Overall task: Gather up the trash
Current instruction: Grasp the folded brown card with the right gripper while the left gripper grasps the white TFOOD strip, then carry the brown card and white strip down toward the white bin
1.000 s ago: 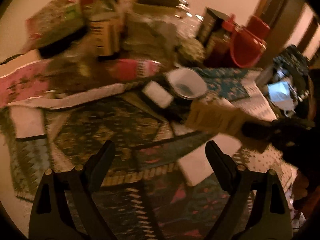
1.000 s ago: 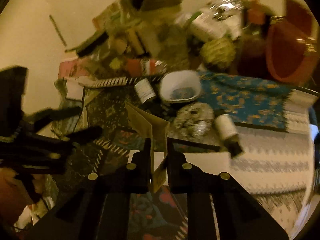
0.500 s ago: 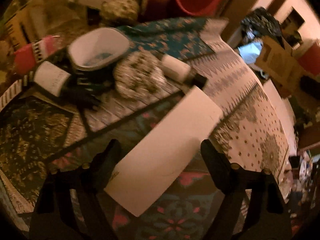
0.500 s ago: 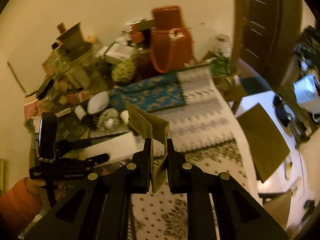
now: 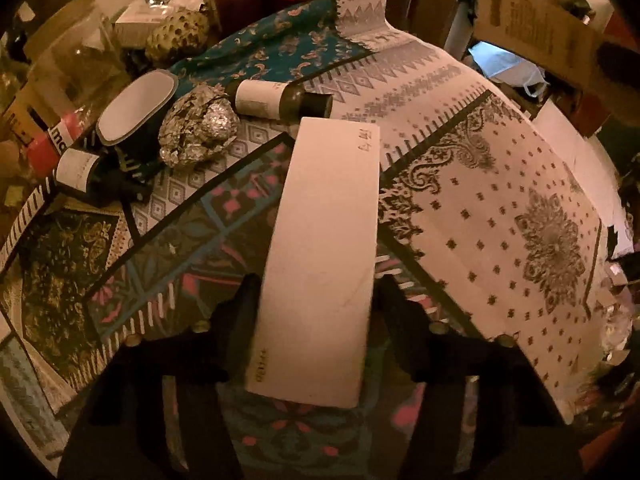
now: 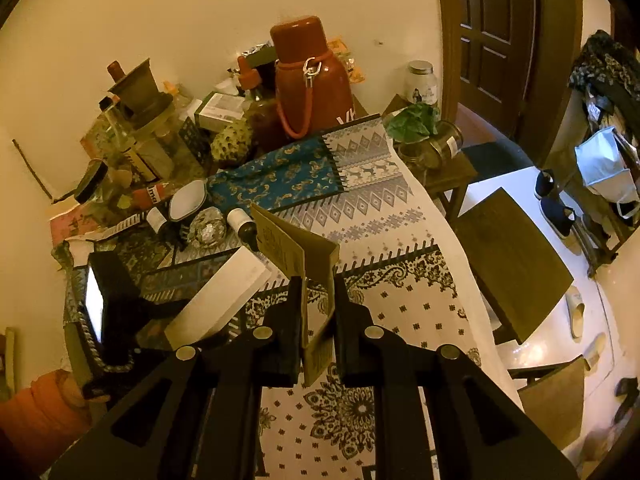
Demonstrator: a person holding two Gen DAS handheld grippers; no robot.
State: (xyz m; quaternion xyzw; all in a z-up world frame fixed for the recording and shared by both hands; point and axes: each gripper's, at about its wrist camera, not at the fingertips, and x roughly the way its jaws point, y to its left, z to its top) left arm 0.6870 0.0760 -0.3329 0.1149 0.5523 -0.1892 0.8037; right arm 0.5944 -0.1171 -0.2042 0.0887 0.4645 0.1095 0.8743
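— Patterned cloths [image 5: 500, 184] cover our table, clutter along the wall. Where's the trash?

— White box [image 5: 324, 256] lies flat on the cloth, between our left gripper [image 5: 316, 312] fingers; jaws closing, pads not yet pressing. Our right gripper [image 6: 316, 312] is pinched tight on the folded brown card [image 6: 298, 254].

— Risks?

— We judge the smooth box could slip or tilt if gripped off-centre, nudging the foil ball [image 5: 198, 130] and small bottle [image 5: 280, 100] just beyond.

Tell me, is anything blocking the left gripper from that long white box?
Nothing visible does. The long white box lies on the patterned cloth, already between the closing jaws of the left gripper; the foil ball sits beyond it.
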